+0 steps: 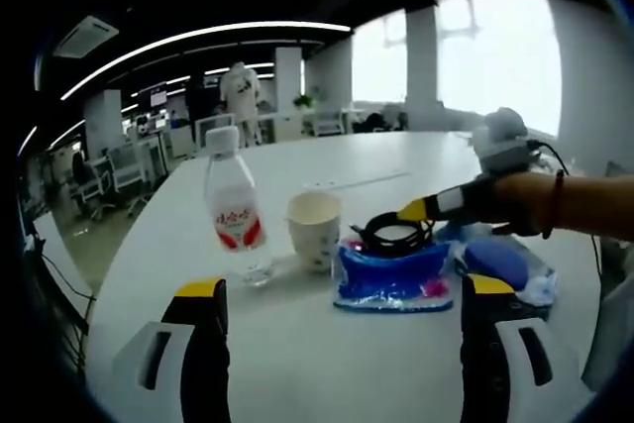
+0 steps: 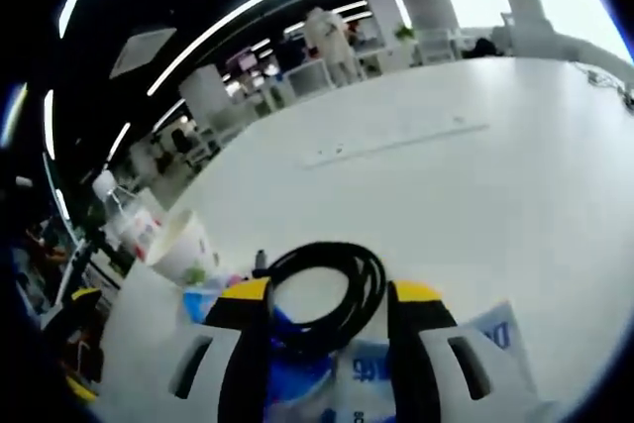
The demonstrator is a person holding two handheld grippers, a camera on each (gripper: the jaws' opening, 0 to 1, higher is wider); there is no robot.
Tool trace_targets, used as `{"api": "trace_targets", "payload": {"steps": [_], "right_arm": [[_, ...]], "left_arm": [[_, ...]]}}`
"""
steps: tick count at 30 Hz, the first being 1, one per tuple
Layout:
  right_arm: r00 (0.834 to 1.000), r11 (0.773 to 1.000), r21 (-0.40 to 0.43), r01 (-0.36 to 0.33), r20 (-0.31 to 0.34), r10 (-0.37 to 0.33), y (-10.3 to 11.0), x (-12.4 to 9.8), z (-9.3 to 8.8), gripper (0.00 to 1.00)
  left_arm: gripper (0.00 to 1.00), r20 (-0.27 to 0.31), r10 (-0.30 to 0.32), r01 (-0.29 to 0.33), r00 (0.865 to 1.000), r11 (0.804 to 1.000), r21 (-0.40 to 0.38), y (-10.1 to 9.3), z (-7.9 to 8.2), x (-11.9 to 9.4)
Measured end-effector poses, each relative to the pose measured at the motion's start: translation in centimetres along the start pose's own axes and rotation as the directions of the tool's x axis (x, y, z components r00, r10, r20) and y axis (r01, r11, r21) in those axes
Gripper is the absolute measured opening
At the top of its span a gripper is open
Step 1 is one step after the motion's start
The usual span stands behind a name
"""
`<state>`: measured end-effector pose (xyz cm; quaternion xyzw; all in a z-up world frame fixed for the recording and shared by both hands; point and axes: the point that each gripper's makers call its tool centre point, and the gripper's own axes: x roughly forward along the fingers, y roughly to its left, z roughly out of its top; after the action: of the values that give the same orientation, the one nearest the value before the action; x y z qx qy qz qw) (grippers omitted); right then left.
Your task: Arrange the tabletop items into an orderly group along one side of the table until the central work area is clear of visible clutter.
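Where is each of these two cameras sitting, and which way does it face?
Left gripper view: rides the left gripper, facing across the white table at a bottle, cup and blue packet; the person's forearm reaches in from the right.
Right gripper view: rides the right gripper, low over the black cable.
Shared: cup, cable, packet, table.

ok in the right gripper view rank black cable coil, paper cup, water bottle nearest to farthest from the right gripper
1. Black cable coil, between the right gripper's jaws.
2. Paper cup, off to the left.
3. Water bottle, farther left, behind the cup.
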<state>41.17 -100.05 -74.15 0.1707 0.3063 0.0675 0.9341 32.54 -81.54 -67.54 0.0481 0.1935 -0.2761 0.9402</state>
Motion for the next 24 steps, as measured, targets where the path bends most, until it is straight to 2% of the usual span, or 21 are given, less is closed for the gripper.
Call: {"api": "trace_targets", "payload": {"steps": [8, 13, 18, 21, 24], "right_arm": [[0.998, 0.999, -0.007, 0.04, -0.037, -0.041, -0.2, 0.1, -0.7, 0.37], [0.995, 0.997, -0.006, 0.08, -0.052, -0.081, -0.8, -0.6, -1.0, 0.25], [0.993, 0.995, -0.003, 0.099, -0.056, -0.099, -1.0, -1.0, -1.1, 0.18], [0.993, 0.994, 0.037, 0.103, -0.065, -0.101, -1.1, -1.4, -1.1, 0.1], [0.994, 0.993, 0.079, 0.09, -0.075, -0.084, -1.2, -1.2, -0.9, 0.06]], "left_arm": [[0.97, 0.011, 0.003, -0.003, 1.0, 1.0, 0.003, 0.3, 0.4, -0.1], [0.96, 0.016, 0.006, -0.006, 1.0, 1.0, 0.003, 0.5, 0.5, -0.2], [0.94, 0.003, 0.013, -0.013, 1.0, 1.0, 0.007, 0.7, 0.3, -0.2], [0.92, 0.022, 0.02, -0.02, 1.0, 1.0, 0.001, 0.9, 0.6, -0.3], [0.92, 0.027, 0.018, -0.018, 0.999, 1.0, 0.001, 0.8, 0.8, -0.4]]}}
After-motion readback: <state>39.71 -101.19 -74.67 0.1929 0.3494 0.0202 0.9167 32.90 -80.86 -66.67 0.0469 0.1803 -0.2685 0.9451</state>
